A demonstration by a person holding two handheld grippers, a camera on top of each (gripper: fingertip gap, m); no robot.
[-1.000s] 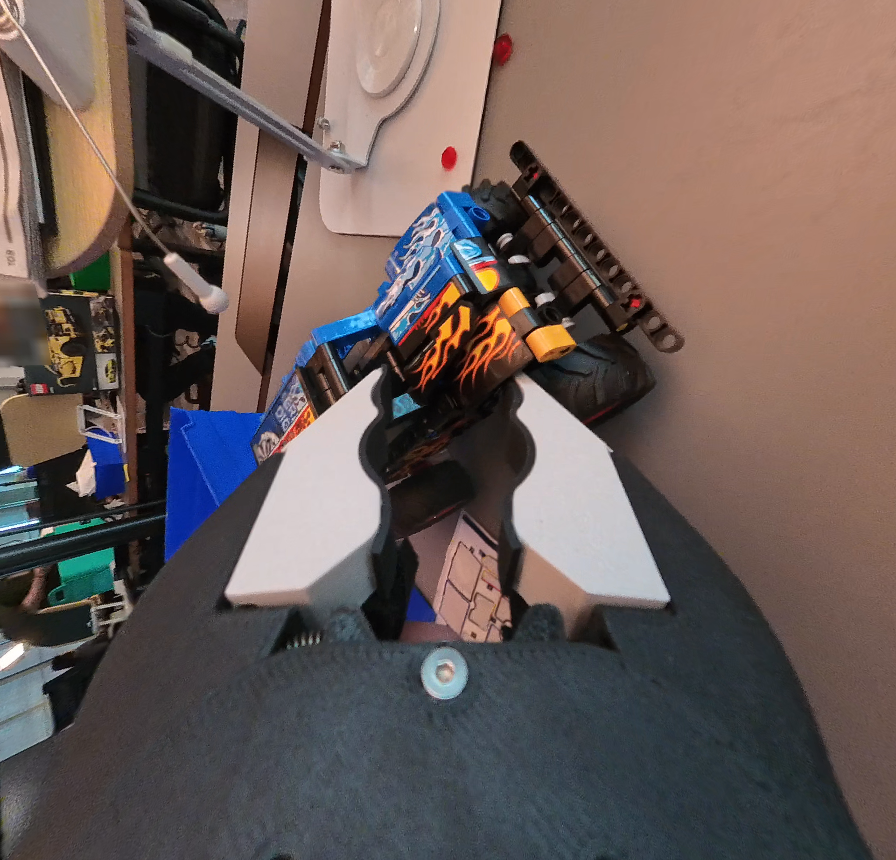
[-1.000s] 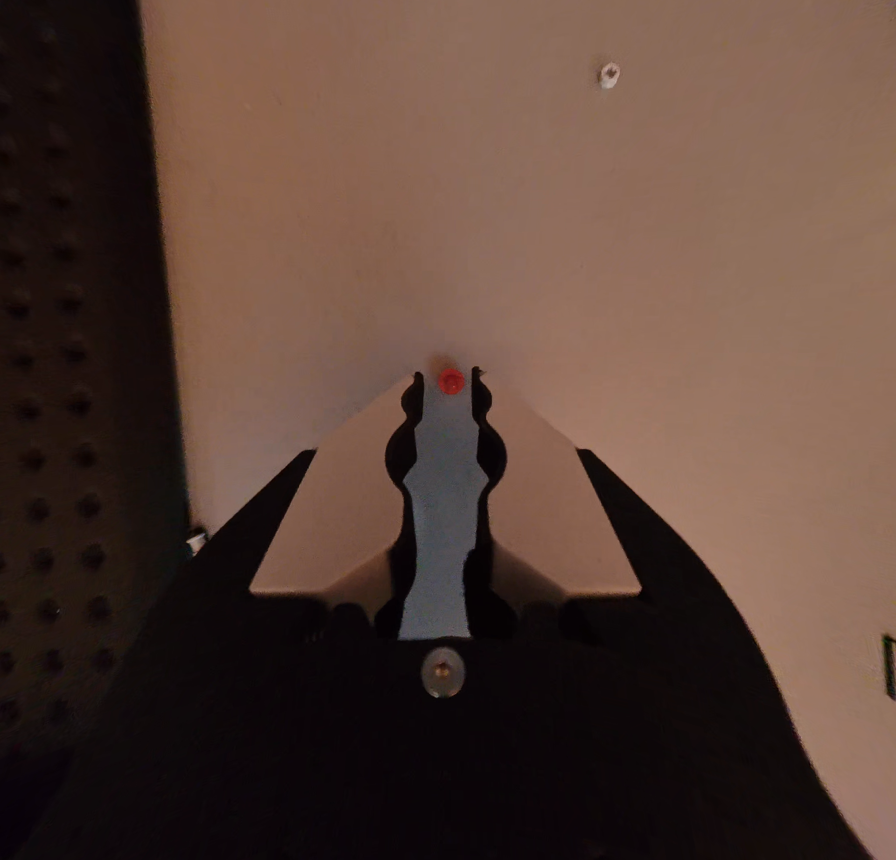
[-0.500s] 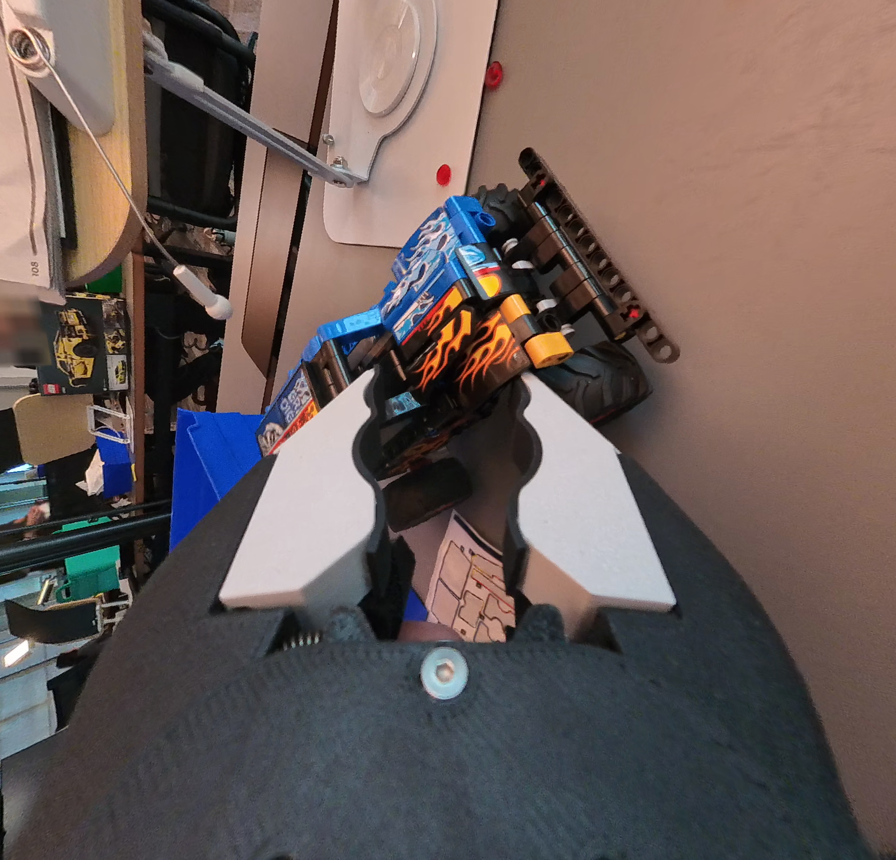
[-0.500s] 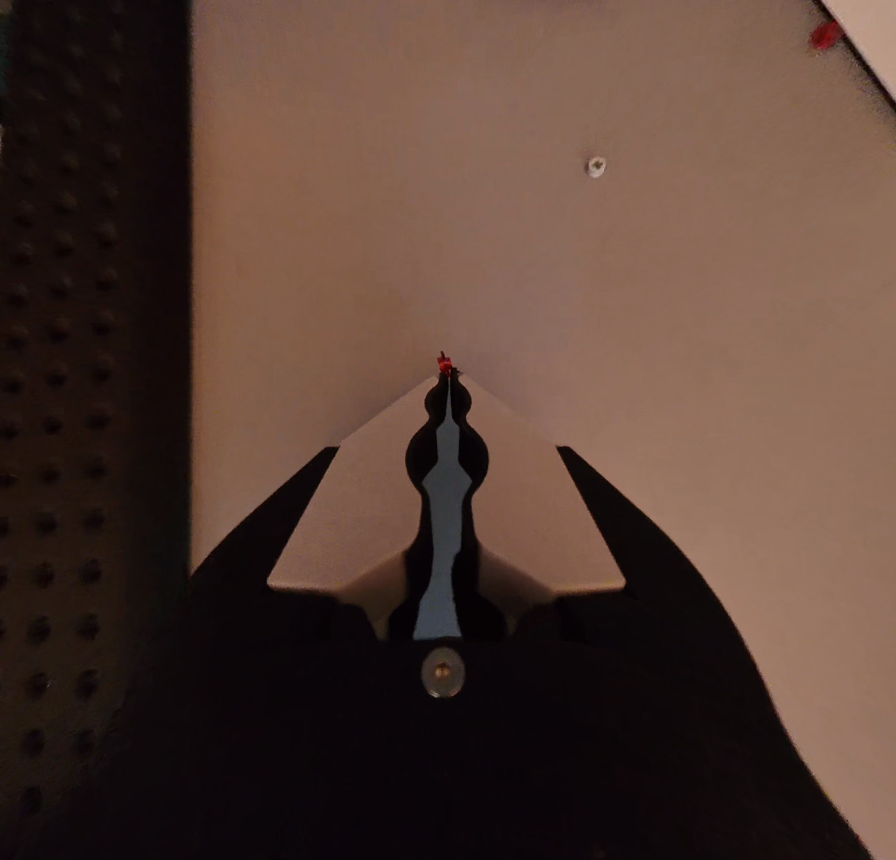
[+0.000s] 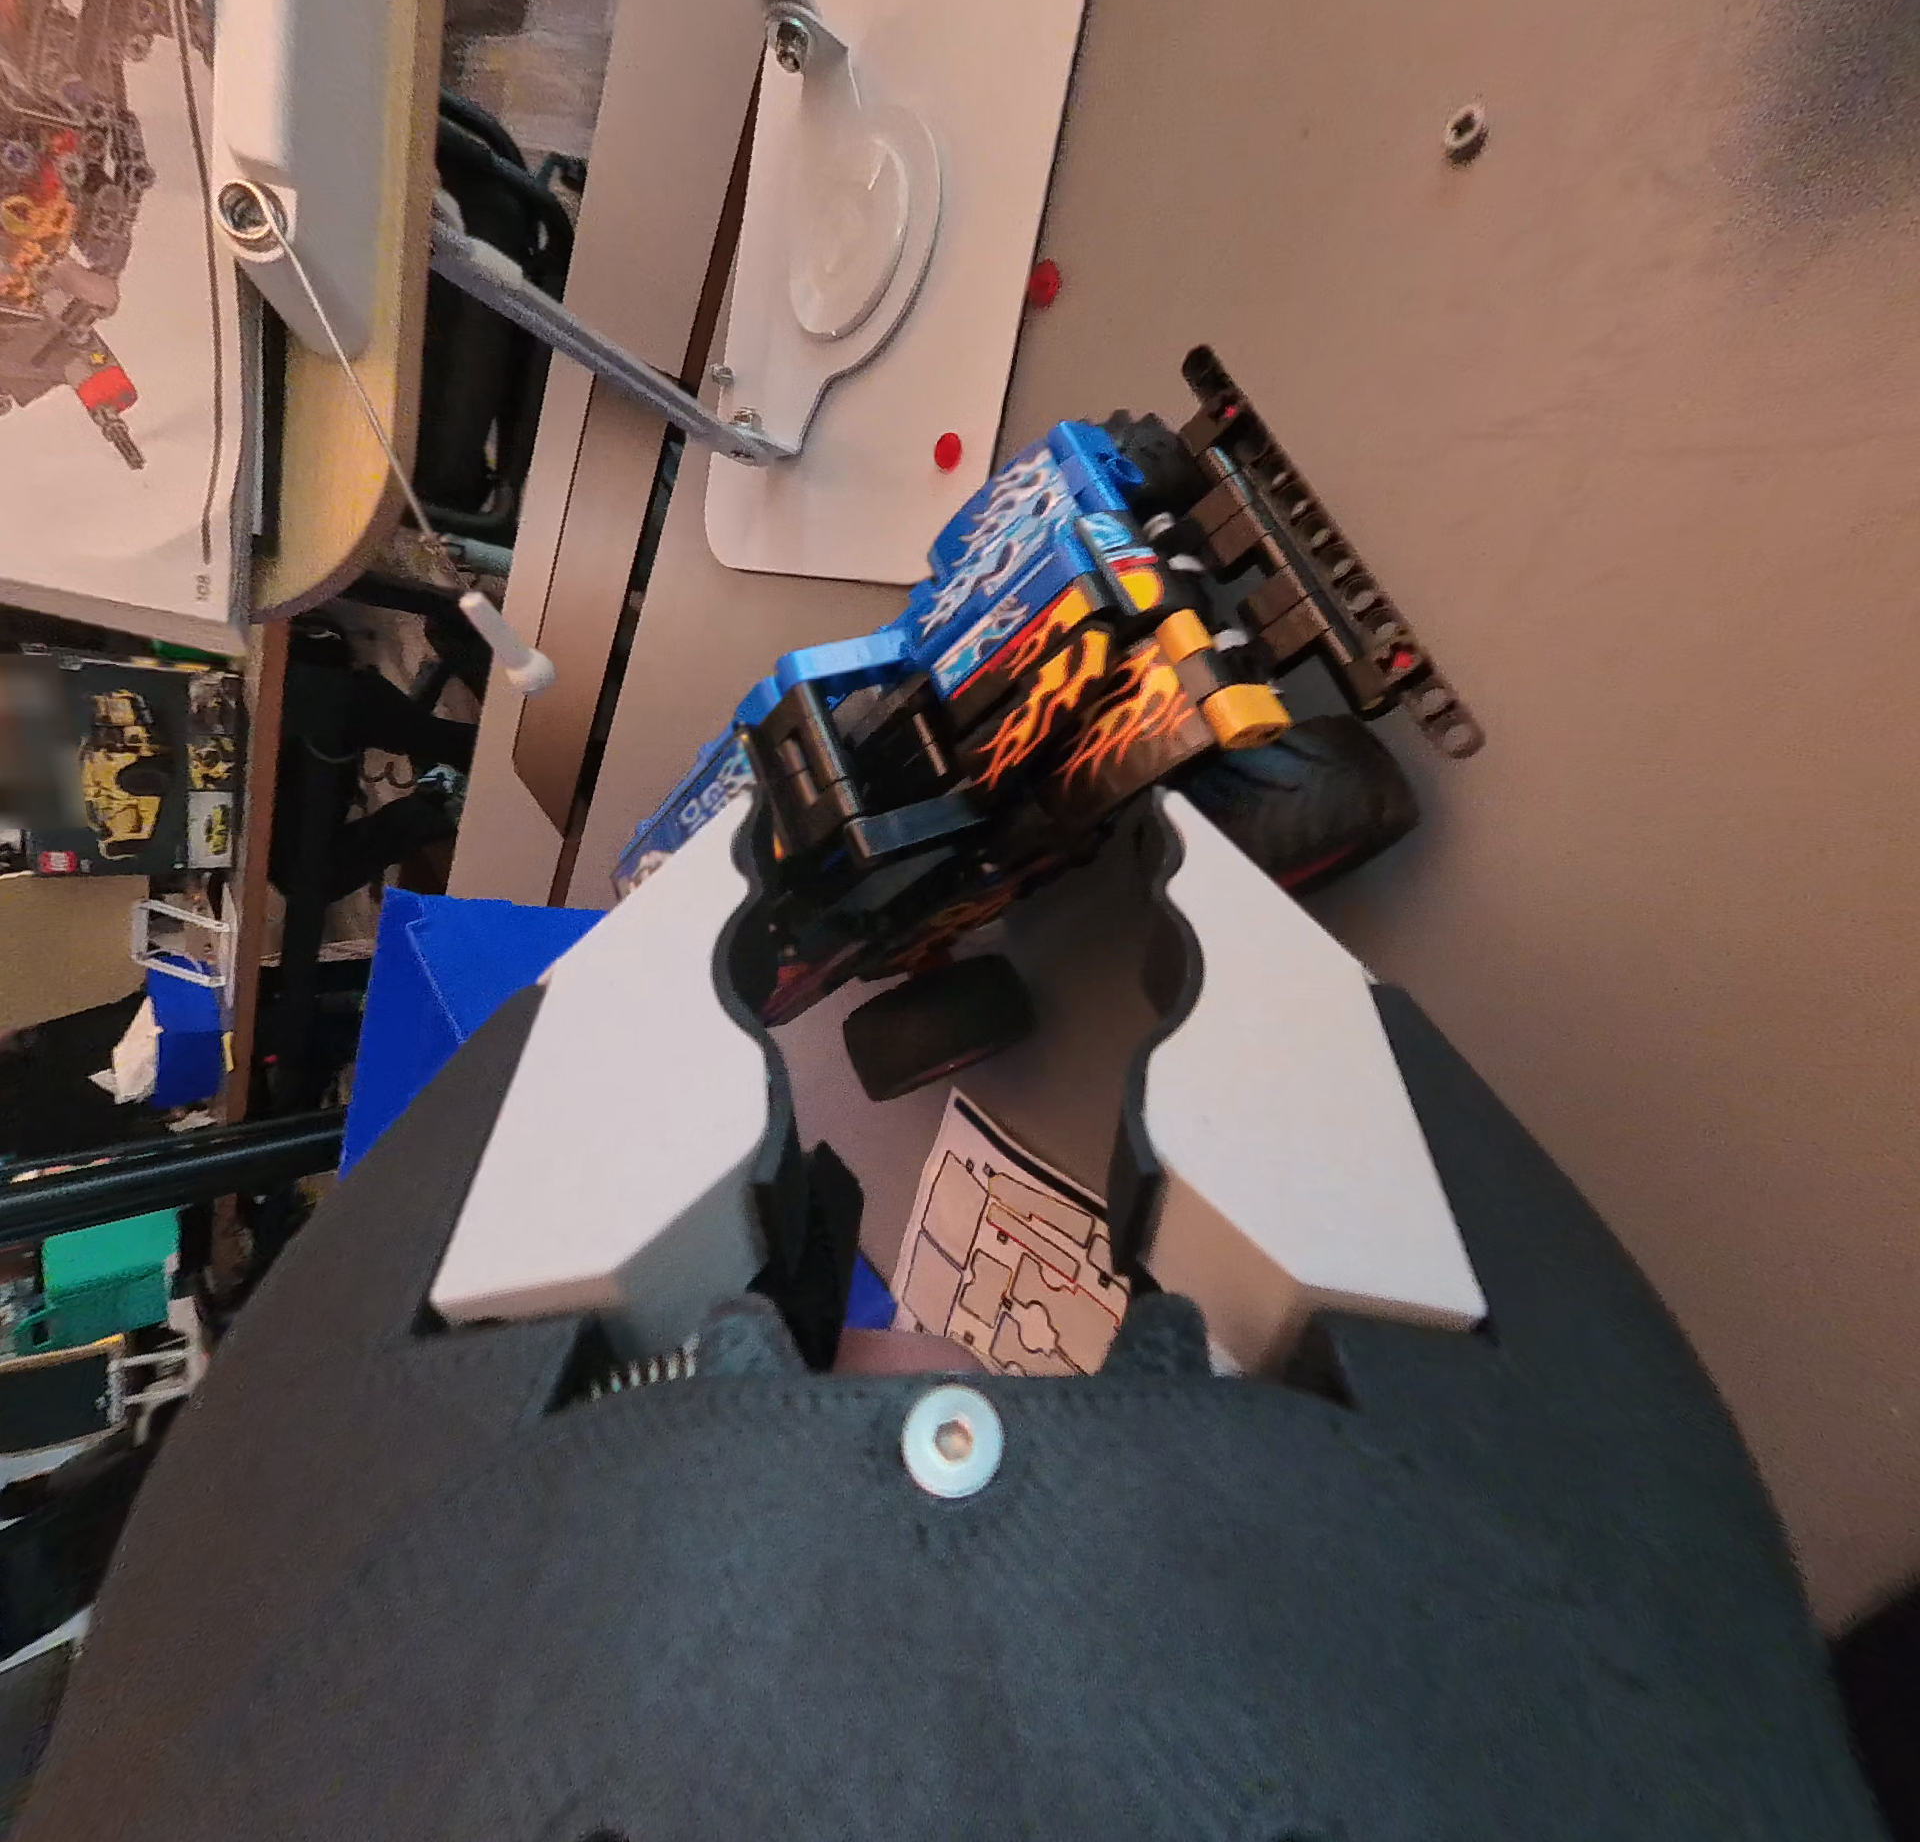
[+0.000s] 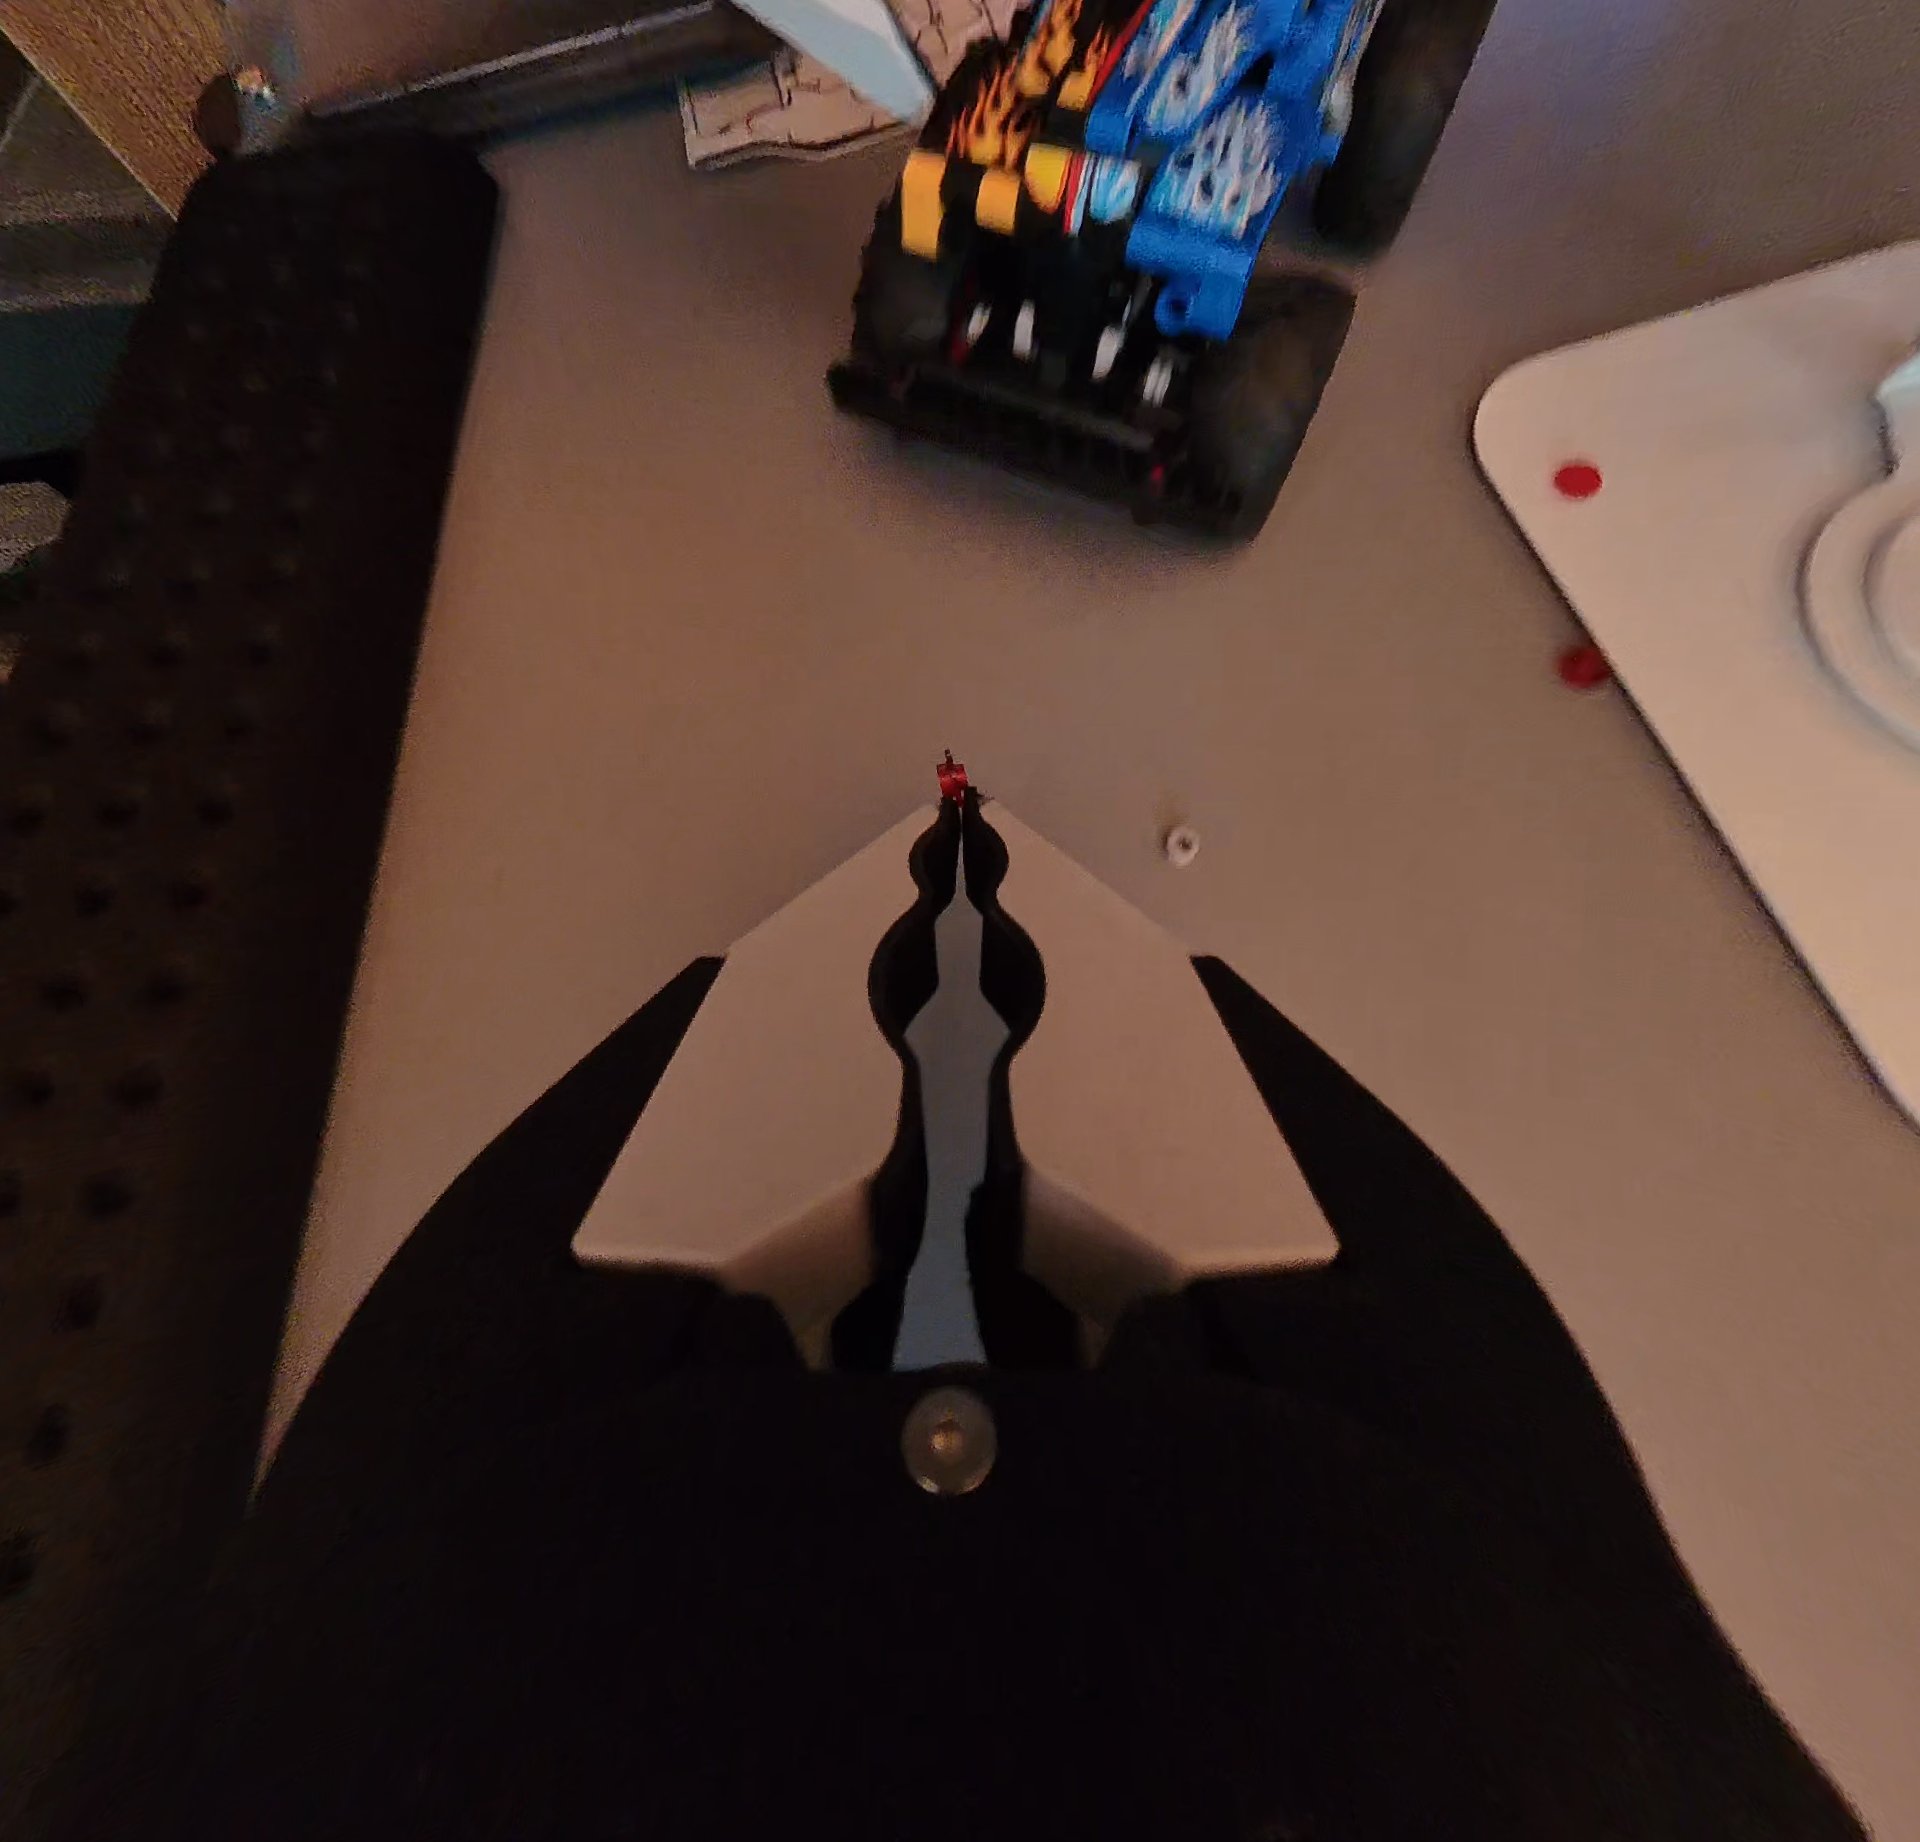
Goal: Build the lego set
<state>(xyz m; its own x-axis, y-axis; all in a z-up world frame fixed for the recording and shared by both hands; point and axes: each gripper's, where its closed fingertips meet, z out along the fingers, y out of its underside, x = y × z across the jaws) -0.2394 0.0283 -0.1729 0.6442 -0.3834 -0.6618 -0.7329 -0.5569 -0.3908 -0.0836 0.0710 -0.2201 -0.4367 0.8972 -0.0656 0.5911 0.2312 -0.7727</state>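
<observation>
your right gripper [image 6: 954,805] is pinched closed on a tiny red piece [image 6: 950,776], which sticks out just past the fingertips. it hangs above the grey table [image 6: 675,649], well apart from the truck [image 6: 1122,234], which sits ahead and slightly to the right in this blurred view. holding the piece at the very tips probably leaves it exposed enough to press into a hole on the model.

your left gripper [image 5: 956,826] grips the truck [image 5: 1039,691] by its cab end, the jaws spread wide around the black and blue body. whether the right finger [image 5: 1278,1096] actually touches it is hard to tell. the truck is blue on 1 side, black with orange flames on the other, with a long black beam [image 5: 1330,556] across its far end. it is tilted, apparently to turn that end toward your other gripper and keep it steady for the insertion.

2 more red pieces are out: 1 on the white mat [image 6: 1714,504] and 1 on the table just beside the mat's edge. a small grey piece [image 6: 1181,844] lies near your right fingertips. a printed sheet [image 5: 1018,1262] lies under the left gripper.
</observation>
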